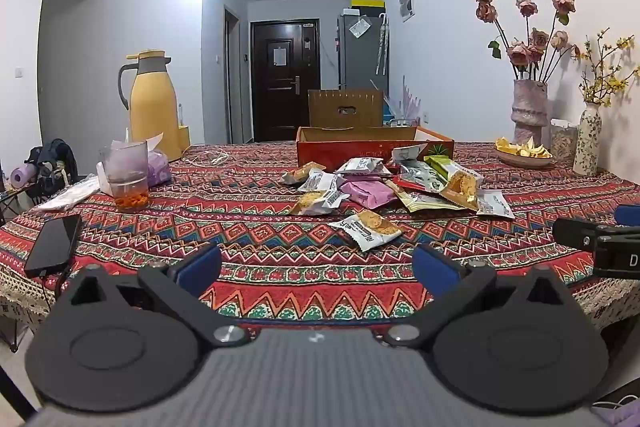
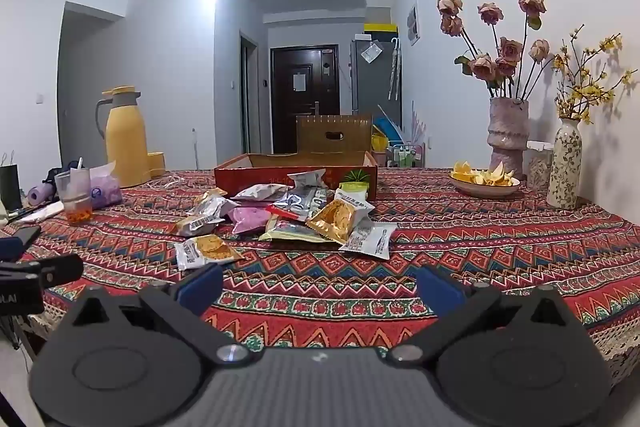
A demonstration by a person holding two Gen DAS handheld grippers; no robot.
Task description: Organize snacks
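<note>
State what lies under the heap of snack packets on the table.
The snack packets rest on a patterned tablecloth. The table beneath the cloth is covered, and any packets buried low in the heap cannot be seen.

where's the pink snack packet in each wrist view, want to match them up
Left wrist view: the flat pink plastic snack packet lies just right of centre, mid-height, in the pile's left half.
Right wrist view: the same packet lies left of centre, at the pile's left side.
Shared landmark: the low red cardboard box stands open right behind the pile in both views.
</note>
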